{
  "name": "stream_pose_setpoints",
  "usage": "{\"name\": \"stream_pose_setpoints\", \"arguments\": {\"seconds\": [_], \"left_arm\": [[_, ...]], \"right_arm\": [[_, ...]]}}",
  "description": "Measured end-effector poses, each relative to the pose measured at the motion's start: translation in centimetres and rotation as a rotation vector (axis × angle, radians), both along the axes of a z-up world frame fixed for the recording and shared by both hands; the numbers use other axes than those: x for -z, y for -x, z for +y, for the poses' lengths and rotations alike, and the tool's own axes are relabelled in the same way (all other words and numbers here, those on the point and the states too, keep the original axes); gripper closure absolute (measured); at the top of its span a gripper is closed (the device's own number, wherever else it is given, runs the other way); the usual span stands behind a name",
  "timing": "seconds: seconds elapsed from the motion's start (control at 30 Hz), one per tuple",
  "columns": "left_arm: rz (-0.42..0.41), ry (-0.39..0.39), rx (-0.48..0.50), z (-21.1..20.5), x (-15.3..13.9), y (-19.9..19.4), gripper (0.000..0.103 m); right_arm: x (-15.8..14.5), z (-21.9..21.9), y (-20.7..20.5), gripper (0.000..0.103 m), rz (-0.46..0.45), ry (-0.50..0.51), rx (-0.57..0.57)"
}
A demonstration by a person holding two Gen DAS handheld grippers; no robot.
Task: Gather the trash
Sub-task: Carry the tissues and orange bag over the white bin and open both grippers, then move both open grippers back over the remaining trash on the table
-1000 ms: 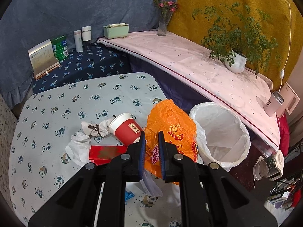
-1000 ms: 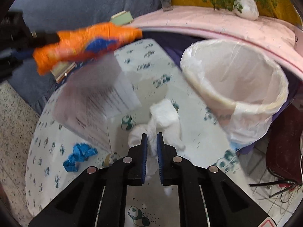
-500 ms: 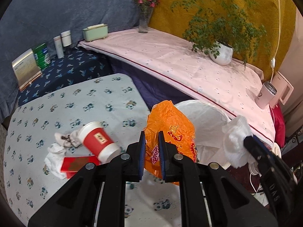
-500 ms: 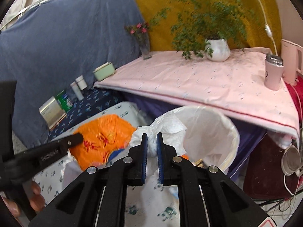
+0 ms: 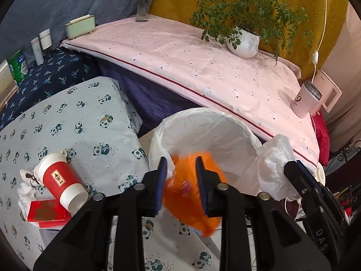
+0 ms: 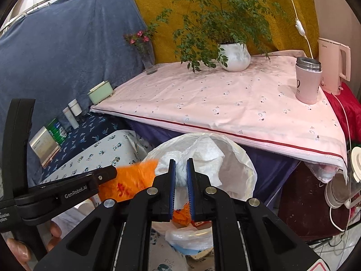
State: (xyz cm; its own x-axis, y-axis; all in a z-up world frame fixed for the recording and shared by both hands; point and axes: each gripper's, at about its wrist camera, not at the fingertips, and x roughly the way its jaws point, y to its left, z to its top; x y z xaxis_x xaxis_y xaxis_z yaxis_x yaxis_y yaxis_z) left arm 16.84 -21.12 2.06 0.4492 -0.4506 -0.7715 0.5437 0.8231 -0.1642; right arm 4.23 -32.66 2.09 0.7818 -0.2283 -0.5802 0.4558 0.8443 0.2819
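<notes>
We see the orange plastic bag [image 5: 191, 194], blurred, between the jaws of our left gripper [image 5: 180, 180]; those jaws are opening and their pads no longer press on it. The bag hangs at the near rim of the white-lined trash bin [image 5: 203, 131], partly over its mouth. Our right gripper [image 6: 180, 176] has its jaws nearly closed on a crumpled white tissue [image 6: 180, 171], held above the bin's opening; in the left wrist view the same wad [image 5: 274, 164] sits at the bin's right edge.

On the desk with the panda-print cloth [image 5: 79, 124], left of the bin, a red paper cup [image 5: 61, 180] lies tipped on its side, touching a flat red box [image 5: 46, 212], with more white tissue [image 5: 26, 192] just beside them.

Behind the bin a pink-covered surface [image 5: 203, 67] carries a potted plant [image 5: 243, 43], a vase of flowers [image 5: 144, 2], a pale green box [image 5: 80, 26] and a pink tumbler [image 5: 305, 99].
</notes>
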Motion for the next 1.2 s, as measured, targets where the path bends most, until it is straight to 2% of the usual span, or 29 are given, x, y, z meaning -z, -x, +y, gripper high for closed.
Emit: {"name": "stream_pose_setpoints", "arguments": {"seconds": [0.03,0.33,0.4,0.43,0.47,0.53,0.57,0.87,0.93,1.0,1.2], "left_arm": [[-0.002,0.002,-0.004,0.0,0.0,-0.1,0.070],[-0.004,0.006,-0.019,0.4,0.1,-0.7,0.069],[-0.011,0.004,-0.023,0.7,0.0,-0.6,0.068],[-0.015,0.004,-0.026,0.9,-0.1,-0.6,0.065],[-0.017,0.005,-0.031,1.0,-0.2,-0.7,0.055],[-0.037,0.015,-0.054,1.7,-0.5,-0.6,0.041],[-0.049,0.018,-0.062,2.0,-0.7,-0.5,0.040],[-0.068,0.038,-0.115,5.4,-2.3,-0.4,0.039],[-0.069,0.044,-0.135,6.7,-2.6,-0.4,0.037],[-0.072,0.050,-0.159,8.0,-2.8,-0.2,0.029],[-0.093,0.051,-0.246,13.2,-3.5,0.1,0.028]], "right_arm": [[0.1,-0.2,-0.2,0.093,0.002,0.001,0.001],[0.7,-0.4,-1.5,0.093,0.015,0.002,-0.014],[0.8,-0.3,-1.9,0.089,0.018,0.001,-0.027],[0.8,-0.2,-2.0,0.088,0.017,0.002,-0.028],[0.8,-0.1,-2.1,0.085,0.016,0.003,-0.027],[0.7,0.3,-2.1,0.075,0.005,0.009,-0.023],[0.6,0.4,-2.1,0.070,0.002,0.013,-0.022],[-1.0,2.8,-2.1,0.062,-0.018,0.031,-0.059],[-1.4,3.7,-2.1,0.061,-0.022,0.033,-0.073],[-1.8,4.9,-2.1,0.059,-0.023,0.035,-0.094],[-2.4,8.9,-1.9,0.056,-0.024,0.031,-0.173]]}}
